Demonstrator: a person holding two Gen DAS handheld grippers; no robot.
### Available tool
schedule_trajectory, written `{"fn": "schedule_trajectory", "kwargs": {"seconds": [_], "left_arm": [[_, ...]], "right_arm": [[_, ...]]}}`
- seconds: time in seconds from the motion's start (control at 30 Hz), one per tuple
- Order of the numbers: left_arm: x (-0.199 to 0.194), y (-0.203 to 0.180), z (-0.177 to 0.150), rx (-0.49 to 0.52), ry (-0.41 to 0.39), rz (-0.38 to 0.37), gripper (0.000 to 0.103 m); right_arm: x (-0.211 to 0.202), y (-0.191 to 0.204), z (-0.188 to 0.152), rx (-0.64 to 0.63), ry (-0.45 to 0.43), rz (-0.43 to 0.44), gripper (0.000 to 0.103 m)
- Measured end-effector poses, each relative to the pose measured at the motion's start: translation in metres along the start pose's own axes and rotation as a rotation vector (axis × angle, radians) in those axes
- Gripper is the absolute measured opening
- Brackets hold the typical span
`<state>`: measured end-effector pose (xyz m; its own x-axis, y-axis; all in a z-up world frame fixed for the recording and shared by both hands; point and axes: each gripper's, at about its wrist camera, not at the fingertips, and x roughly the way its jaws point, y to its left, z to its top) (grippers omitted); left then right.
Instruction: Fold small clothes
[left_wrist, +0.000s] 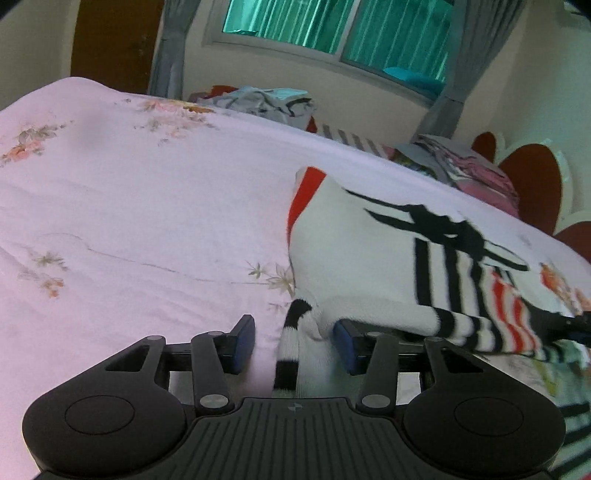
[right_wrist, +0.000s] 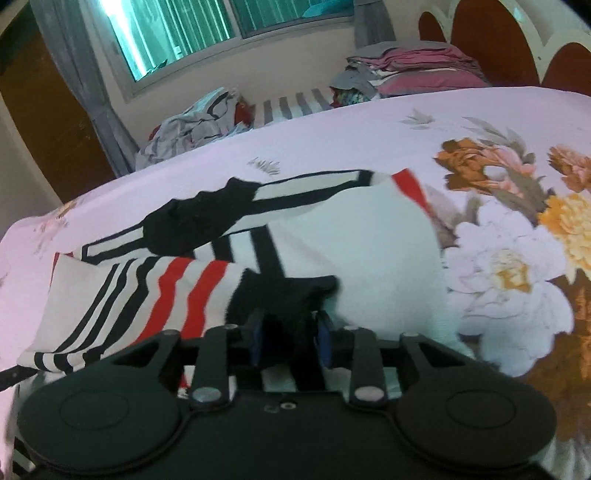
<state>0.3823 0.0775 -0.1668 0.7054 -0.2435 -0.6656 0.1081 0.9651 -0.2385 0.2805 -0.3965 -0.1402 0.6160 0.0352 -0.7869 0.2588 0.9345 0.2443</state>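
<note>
A small white garment (left_wrist: 373, 258) with black and red stripes lies on the pink floral bedsheet (left_wrist: 147, 221). My left gripper (left_wrist: 293, 341) is open, its jaws wide apart on either side of the garment's black-and-white striped cuff (left_wrist: 290, 350), not closed on it. In the right wrist view the same garment (right_wrist: 332, 243) spreads across the bed. My right gripper (right_wrist: 290, 338) is shut on its black edge (right_wrist: 284, 299). The right gripper's tip also shows at the right edge of the left wrist view (left_wrist: 576, 326).
A heap of unfolded clothes (left_wrist: 266, 101) sits at the bed's far edge under the window. A stack of folded pink and grey laundry (right_wrist: 417, 68) lies near the red and white headboard (right_wrist: 491, 40). Grey curtains hang at both sides.
</note>
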Motion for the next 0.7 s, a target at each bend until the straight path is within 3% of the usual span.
{"fn": "schedule_trajectory", "kwargs": {"seconds": [0.1, 0.27, 0.37, 0.5, 0.63, 0.7], "left_arm": [[-0.019, 0.006, 0.006, -0.035, -0.032, -0.004, 0.06], [-0.002, -0.001, 0.037, -0.069, -0.052, -0.018, 0.062], [0.027, -0.01, 0.056, -0.068, -0.053, -0.013, 0.062], [0.068, -0.019, 0.075, -0.071, -0.011, -0.019, 0.062], [0.102, -0.017, 0.082, -0.09, 0.017, 0.0, 0.061], [0.111, -0.013, 0.084, -0.103, 0.008, 0.023, 0.052]], "right_arm": [[0.001, -0.008, 0.003, 0.035, -0.01, 0.007, 0.036], [0.016, -0.01, 0.008, 0.079, 0.014, 0.012, 0.042], [0.022, -0.006, 0.008, 0.091, 0.015, 0.007, 0.036], [0.026, 0.001, 0.009, 0.07, 0.016, 0.004, 0.014], [0.024, 0.007, 0.01, 0.027, -0.004, -0.004, 0.01], [0.022, 0.01, 0.012, 0.008, -0.027, -0.004, 0.009]]}}
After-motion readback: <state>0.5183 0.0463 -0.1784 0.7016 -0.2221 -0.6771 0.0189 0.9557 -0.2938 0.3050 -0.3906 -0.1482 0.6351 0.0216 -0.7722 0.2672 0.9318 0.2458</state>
